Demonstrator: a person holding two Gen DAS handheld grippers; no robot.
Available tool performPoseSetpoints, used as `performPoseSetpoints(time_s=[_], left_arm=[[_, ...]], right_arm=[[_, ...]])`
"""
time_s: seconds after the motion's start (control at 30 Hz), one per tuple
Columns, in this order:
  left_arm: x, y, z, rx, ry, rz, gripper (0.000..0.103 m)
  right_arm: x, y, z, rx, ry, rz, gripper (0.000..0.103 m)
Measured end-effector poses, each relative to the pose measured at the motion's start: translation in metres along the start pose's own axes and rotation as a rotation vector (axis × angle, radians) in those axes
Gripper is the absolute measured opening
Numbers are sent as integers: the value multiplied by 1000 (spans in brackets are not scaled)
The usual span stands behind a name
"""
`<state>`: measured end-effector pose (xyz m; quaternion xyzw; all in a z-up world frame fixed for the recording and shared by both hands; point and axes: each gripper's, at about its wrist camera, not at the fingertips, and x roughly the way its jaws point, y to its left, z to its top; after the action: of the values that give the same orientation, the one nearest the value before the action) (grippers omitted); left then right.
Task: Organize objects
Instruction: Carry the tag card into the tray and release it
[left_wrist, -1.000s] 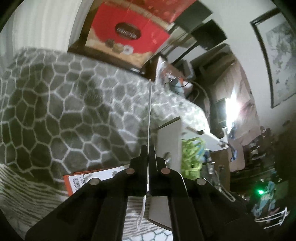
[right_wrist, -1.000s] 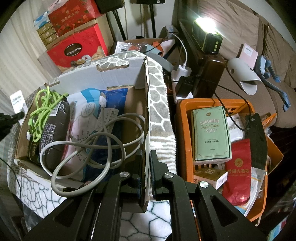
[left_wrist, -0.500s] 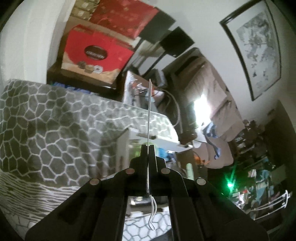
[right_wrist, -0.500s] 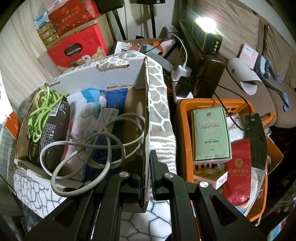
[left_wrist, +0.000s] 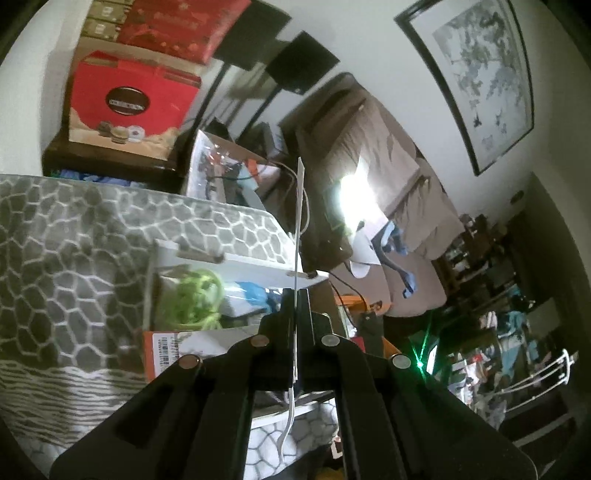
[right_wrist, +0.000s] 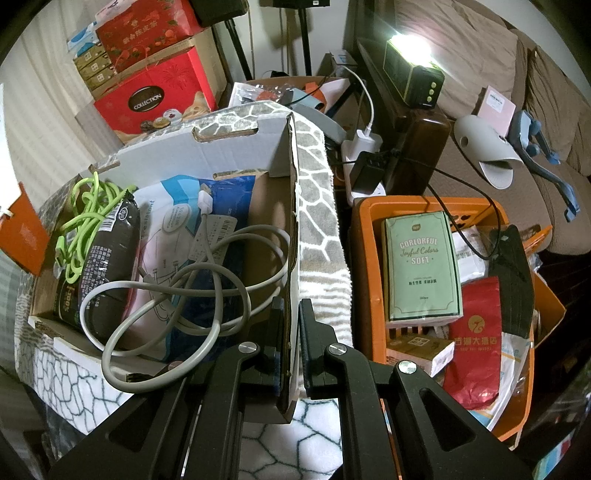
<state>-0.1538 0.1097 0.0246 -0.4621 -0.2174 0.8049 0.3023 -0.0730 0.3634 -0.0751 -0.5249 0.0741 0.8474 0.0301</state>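
My left gripper (left_wrist: 295, 295) is shut on a thin flat white card (left_wrist: 299, 221), seen edge-on and sticking up past the fingertips. It hangs above the near side of the white cardboard box (left_wrist: 240, 258). An orange and white packet with a barcode (left_wrist: 162, 350) shows just left of the fingers; whether it belongs to the card I cannot tell. My right gripper (right_wrist: 291, 314) is shut on the right wall of the cardboard box (right_wrist: 229, 147). The box holds a green cable (right_wrist: 85, 206), a black packet (right_wrist: 99, 258) and a grey cable (right_wrist: 184, 277).
An orange basket (right_wrist: 364, 258) right of the box holds a green tissue pack (right_wrist: 421, 266) and a red packet (right_wrist: 476, 332). An orange flat thing (right_wrist: 22, 236) shows at the box's left. Red gift boxes (right_wrist: 155, 96) stand behind. A patterned grey blanket (right_wrist: 317, 206) lies under the box.
The left gripper has risen and swung toward the box with the card, so the box and green cable come into its view. An orange thing has appeared at the right view's left edge. The right gripper has kept still.
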Motion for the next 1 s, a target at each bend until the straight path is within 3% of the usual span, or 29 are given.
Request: performPoseSetpoints(time_s=[0.5, 0.73, 1.0], left_arm=[[69, -23, -19, -24, 64, -31, 1], [99, -12, -27, -126, 113, -39, 1], [110, 0, -41, -139, 172, 3, 2]], right_arm=[[1, 1, -1, 2, 0, 4, 7], [1, 0, -1, 2, 0, 4, 7], [1, 1, -1, 1, 0, 3, 7]])
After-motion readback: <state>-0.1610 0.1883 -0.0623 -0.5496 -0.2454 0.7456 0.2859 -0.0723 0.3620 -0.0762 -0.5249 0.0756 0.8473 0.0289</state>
